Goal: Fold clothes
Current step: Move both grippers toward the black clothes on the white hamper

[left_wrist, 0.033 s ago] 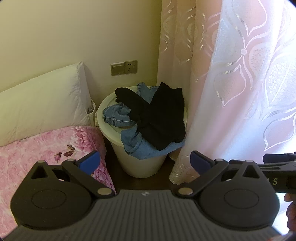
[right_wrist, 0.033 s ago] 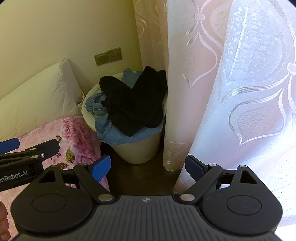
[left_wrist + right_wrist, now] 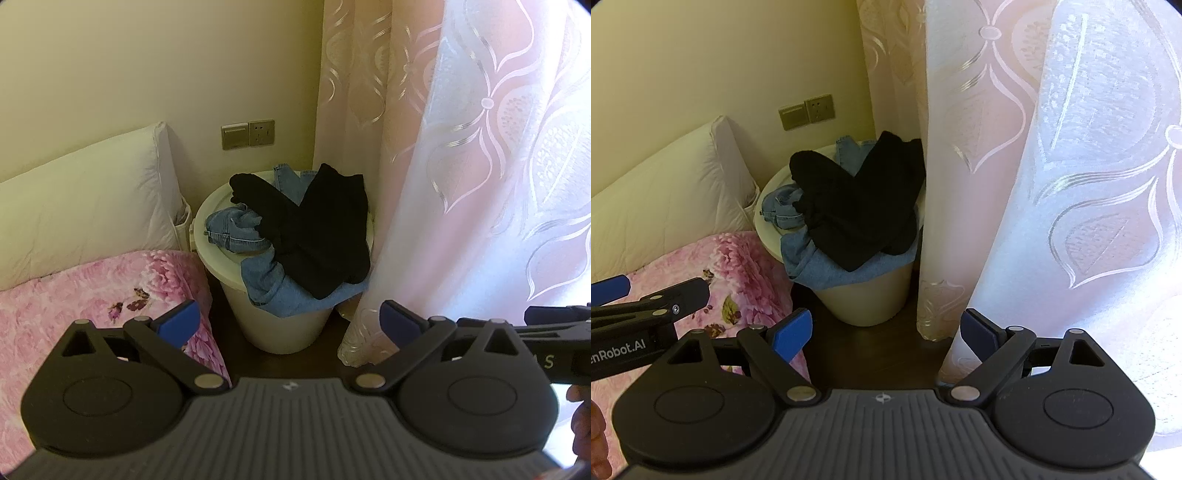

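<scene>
Left gripper [image 3: 290,319]: seen nearest in the left wrist view, blue-tipped fingers spread wide apart, nothing held between them; it is raised over the edge of the bed and the dark floor.
Right gripper [image 3: 886,330]: fingers likewise spread wide, nothing clamped; it is raised over the dark floor beside the curtain.
Neighbouring grippers: each gripper is caught at the edge of the other's view, so the two are held side by side.
Hand: part of a hand [image 3: 598,439] is glimpsed at the lower left edge of the right wrist view.
Bed: a pink floral bedspread [image 3: 74,295] is seen at lower left, just beside the tub.
Floor [image 3: 871,354]: dark wood, shown between bed, tub and curtain.
Tub [image 3: 280,328]: a round cream tub with a lid, stood on the floor in the corner, beyond both grippers.
Clothes: blue jeans [image 3: 284,291] are heaped on the tub's lid and draped over its front rim; a black garment [image 3: 317,236] is laid crumpled on top of them. Neither is touched by a gripper.
Curtain [image 3: 461,166]: pale patterned fabric hung at right, its edge just beside the tub.
Pillow [image 3: 85,199]: white, propped against the wall at the head of the bed.
Wall plate [image 3: 247,133]: a switch and socket are mounted on the cream wall above the tub.
</scene>
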{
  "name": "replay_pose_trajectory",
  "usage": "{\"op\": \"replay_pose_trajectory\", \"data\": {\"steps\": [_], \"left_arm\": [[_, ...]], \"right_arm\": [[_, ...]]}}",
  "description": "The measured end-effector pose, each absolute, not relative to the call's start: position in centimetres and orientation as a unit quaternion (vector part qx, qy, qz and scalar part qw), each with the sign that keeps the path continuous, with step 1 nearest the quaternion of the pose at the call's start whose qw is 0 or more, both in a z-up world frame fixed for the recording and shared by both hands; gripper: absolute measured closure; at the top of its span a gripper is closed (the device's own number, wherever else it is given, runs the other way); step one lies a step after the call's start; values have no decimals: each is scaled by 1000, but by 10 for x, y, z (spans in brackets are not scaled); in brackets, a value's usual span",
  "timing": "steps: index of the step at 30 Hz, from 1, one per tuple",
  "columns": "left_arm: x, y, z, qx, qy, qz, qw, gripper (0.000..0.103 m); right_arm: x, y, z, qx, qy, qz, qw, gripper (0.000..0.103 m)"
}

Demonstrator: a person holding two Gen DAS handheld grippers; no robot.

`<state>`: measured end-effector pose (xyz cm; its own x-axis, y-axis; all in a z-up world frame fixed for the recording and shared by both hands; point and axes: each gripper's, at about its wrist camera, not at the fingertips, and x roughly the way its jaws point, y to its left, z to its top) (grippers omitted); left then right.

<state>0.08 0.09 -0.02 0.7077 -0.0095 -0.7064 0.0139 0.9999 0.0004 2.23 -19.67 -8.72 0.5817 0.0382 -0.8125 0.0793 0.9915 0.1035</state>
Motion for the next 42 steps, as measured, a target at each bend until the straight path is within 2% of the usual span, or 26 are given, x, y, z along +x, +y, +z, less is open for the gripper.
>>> {"op": "replay_pose_trajectory", "data": {"steps": [42], "left_arm": [[16, 40, 0, -21, 399, 2, 917, 1]], "right_arm": [[44, -167, -103, 60, 467, -9, 882, 13]]}}
